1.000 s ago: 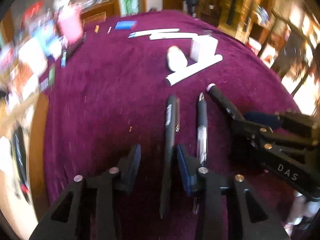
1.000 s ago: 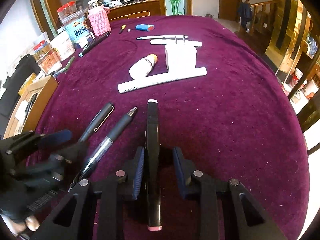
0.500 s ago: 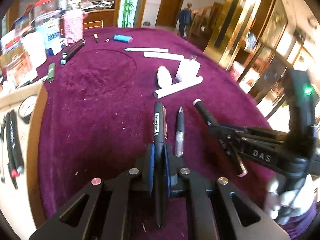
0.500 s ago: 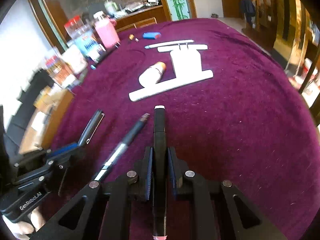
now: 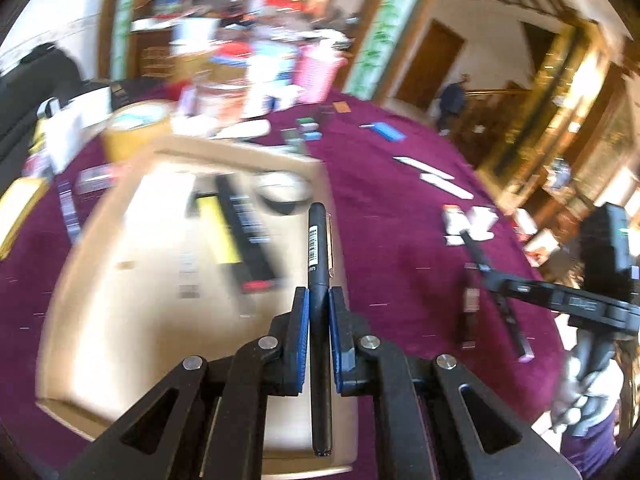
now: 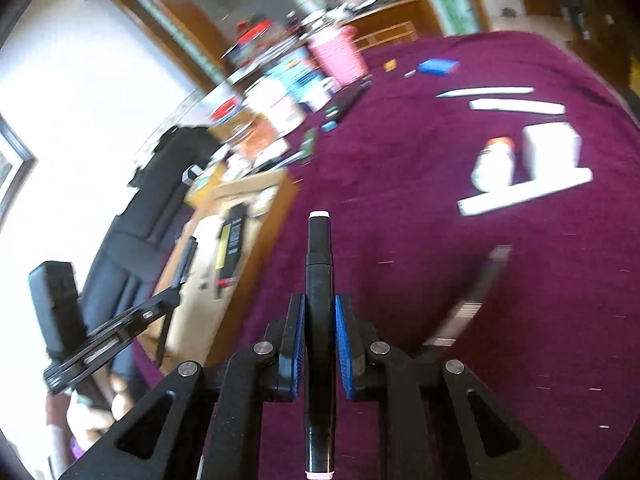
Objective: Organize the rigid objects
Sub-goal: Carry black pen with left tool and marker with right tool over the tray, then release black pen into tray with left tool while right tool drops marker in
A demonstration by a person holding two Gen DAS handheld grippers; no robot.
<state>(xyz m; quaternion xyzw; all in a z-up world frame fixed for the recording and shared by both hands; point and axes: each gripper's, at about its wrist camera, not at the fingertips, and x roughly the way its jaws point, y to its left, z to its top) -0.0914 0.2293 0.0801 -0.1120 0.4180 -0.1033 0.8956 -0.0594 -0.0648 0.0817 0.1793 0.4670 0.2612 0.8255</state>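
Two grippers each held a pen. The left gripper (image 5: 319, 312) had its blue pads clamped on a black pen (image 5: 319, 256), which pointed toward 12 o'clock above the wooden tray (image 5: 120, 320). The right gripper (image 6: 320, 320) was clamped on a black marker (image 6: 319, 264) with a pale tip, above the maroon tablecloth (image 6: 440, 200). The tray lay at its 10 o'clock, a white bottle (image 6: 492, 164) at 2 o'clock.
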